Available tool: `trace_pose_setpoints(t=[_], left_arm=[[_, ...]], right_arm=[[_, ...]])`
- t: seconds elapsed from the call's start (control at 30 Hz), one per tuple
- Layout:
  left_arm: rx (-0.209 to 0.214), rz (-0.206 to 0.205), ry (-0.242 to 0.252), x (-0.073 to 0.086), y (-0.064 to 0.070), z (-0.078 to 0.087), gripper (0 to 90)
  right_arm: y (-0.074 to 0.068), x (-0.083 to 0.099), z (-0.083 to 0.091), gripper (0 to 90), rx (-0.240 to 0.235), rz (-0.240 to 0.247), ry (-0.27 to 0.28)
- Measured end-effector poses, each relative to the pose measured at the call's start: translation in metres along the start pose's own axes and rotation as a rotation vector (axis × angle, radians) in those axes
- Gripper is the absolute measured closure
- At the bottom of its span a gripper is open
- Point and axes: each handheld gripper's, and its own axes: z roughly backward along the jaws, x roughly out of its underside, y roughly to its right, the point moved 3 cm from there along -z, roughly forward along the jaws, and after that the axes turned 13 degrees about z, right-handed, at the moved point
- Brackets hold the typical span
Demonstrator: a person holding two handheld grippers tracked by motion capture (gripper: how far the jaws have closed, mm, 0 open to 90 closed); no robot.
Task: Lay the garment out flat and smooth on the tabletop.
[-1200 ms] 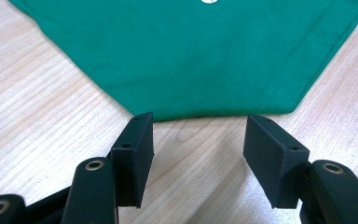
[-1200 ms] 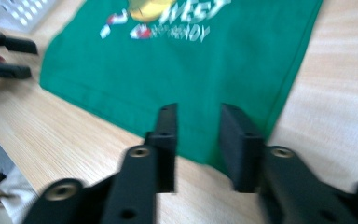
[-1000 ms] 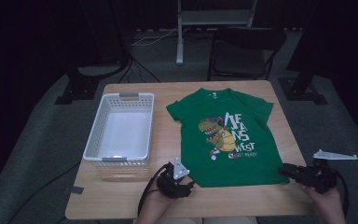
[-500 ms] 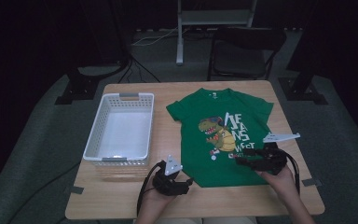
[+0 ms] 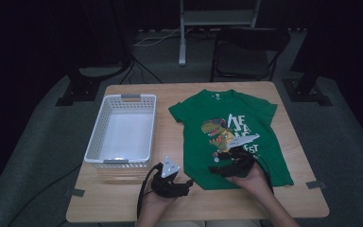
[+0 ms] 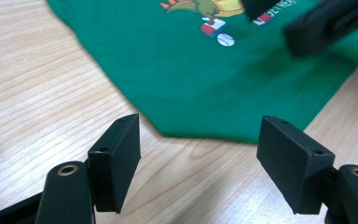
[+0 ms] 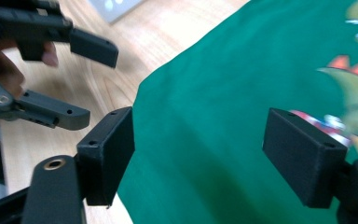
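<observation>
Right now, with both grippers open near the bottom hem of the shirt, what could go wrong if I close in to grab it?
1. The left gripper sits off the green shirt at its hem corner, over bare table; closing there may pinch nothing.
2. The right gripper hovers over flat cloth, so it may bunch the shirt rather than catch an edge.
3. The two grippers are close together and could bump.

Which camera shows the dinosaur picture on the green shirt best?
The high view: the shirt lies flat and spread there, so the whole dinosaur picture shows. The left gripper view catches just the picture's lower end at the top edge. The right gripper view shows a blurred slice at its right edge.
</observation>
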Motion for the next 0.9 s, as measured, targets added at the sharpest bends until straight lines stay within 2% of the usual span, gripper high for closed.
trace_pose_setpoints(t=[0.17,0.33,0.47,0.6,0.77,0.83,0.9], left_arm=[[-0.005,0.003,0.005,0.002,-0.004,0.003,31.4],[-0.005,0.012,0.019,0.001,-0.008,0.007,31.4],[-0.009,0.017,0.017,0.003,-0.009,0.006,31.4],[-0.014,0.014,0.015,0.003,-0.009,0.005,31.5],[-0.019,0.008,0.016,0.004,-0.008,0.004,31.5],[-0.019,0.003,0.01,0.004,-0.007,0.003,31.5],[-0.009,0.002,0.008,0.004,-0.006,0.002,31.5]], right_arm=[[-0.017,-0.006,-0.024,25.4,-0.011,0.078,-0.053],[-0.034,-0.006,-0.038,30.6,0.001,0.157,-0.098],[-0.04,-0.006,-0.043,34.8,-0.002,0.185,-0.117],[-0.044,-0.004,-0.047,40.1,0.022,0.214,-0.137],[-0.045,-0.003,-0.047,50.5,0.066,0.233,-0.15],[-0.044,-0.003,-0.046,62.2,0.093,0.238,-0.15],[-0.039,-0.003,-0.045,72.0,0.092,0.212,-0.146]])
